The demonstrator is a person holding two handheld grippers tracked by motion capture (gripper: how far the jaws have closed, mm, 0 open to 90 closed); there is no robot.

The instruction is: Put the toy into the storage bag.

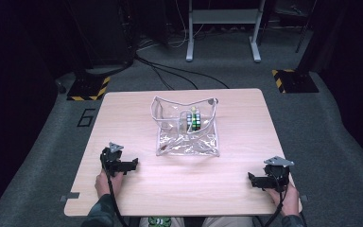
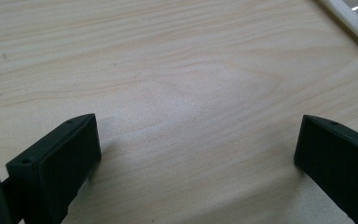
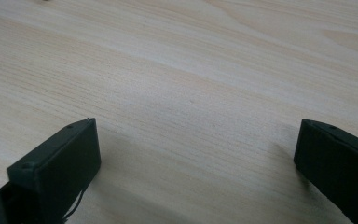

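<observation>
Pale wood grain runs across the table [image 1: 137,198], which stands on grey carpet with dark equipment stands and cables behind it. At the middle of the table sits a clear plastic pouch [image 1: 186,126] with white piping along its edges, its mouth gaping upward and its walls sagging inward. Inside, toward the right, stands a small stack of multicoloured cube puzzles [image 1: 194,119].

The left hand-held gripper [image 1: 131,165] rests near the table's front left, jaws spread wide with nothing between them; in the left gripper view a strip of the pouch's white edge [image 2: 356,23] crosses the upper right corner. The right hand-held gripper [image 1: 252,178] lies near the front right, well apart from the pouch, its jaws likewise released over bare wood.

The pouch looks light, floppy and slick: thin film would likely buckle or slide under a pinch. The piped rim seems the firmest place to grip, one side per gripper to hold the mouth open. The puzzles look rigid and light, and could tip if the pouch is tugged.
</observation>
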